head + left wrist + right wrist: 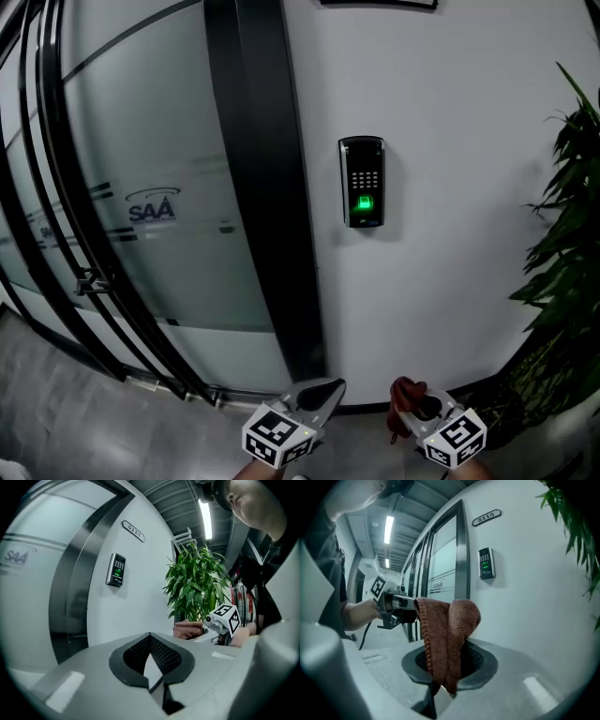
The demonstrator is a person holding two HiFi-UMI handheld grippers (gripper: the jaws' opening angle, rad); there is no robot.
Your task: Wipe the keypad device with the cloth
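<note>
1. High on the white wall at the head view's centre hangs the keypad (362,183), upright and well apart from both claws at the bottom edge. The right claw (410,405), pinching the red-brown cloth (406,392), lies nearer beneath it than the left claw (323,392).
2. Left gripper view: jaws pressed together, empty; keypad at upper left.
3. Right gripper view: cloth drapes over the jaws; keypad sits above and right, so the reach likely goes up and forward.
</note>
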